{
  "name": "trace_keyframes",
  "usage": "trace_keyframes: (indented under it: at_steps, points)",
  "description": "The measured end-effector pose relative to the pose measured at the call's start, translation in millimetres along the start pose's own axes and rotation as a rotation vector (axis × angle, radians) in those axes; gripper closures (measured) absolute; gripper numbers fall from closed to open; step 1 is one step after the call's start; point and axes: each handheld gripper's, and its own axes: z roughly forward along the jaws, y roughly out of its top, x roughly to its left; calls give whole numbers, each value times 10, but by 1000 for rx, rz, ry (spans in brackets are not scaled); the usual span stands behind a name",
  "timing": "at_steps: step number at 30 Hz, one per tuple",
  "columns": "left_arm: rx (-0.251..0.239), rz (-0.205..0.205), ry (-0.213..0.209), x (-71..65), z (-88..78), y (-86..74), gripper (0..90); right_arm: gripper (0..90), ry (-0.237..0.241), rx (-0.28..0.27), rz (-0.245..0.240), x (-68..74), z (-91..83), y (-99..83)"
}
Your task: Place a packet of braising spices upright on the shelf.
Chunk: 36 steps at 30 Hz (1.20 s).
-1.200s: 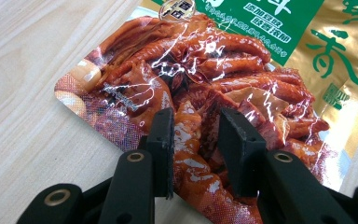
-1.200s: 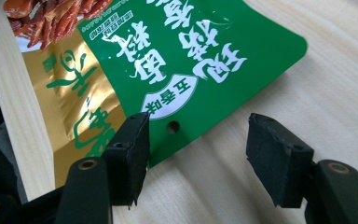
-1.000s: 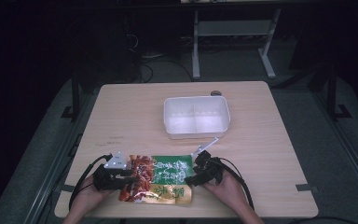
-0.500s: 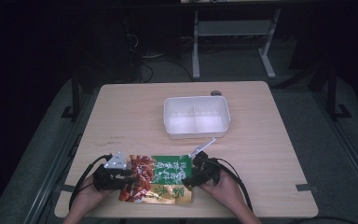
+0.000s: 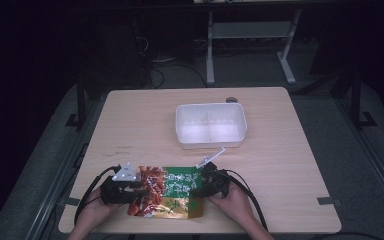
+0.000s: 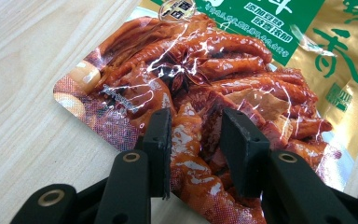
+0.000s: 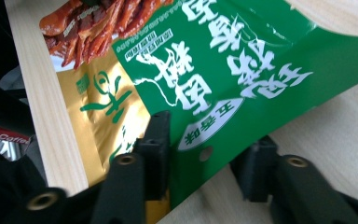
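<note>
Left claw point(image 6: 193, 149): pinching the red end of the snack packet point(image 6: 223, 88), its jaws easing apart a little yet pressing the foil.
Right claw point(image 7: 207, 154): half spread, jaws just closing, the packet's green end between them; one jaw touches it, the other stands off.
Snack packet: flat on the counter point(image 5: 290, 165) between both claws.
Beyond the claws: a white two-compartment container point(image 5: 210, 125), well apart from the packet.

You have a glossy, crinkled plastic-foil snack bag point(image 6: 223, 70) under matt black plastic jaws, lying on a smooth pale wood-grain table point(image 5: 290, 165) near a matt white plastic box point(image 5: 210, 142).
</note>
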Motion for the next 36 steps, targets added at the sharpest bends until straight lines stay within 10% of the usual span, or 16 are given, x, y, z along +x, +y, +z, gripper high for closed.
trace_keyframes:
  at_steps: [17,36]
  points:
    - [-17,-5,33,4,-39,3,575,890,39,-66,38,-116,-41,13]
    - [-58,-44,73,63,-109,-34,516,900,48,-98,41,-193,-360,82]
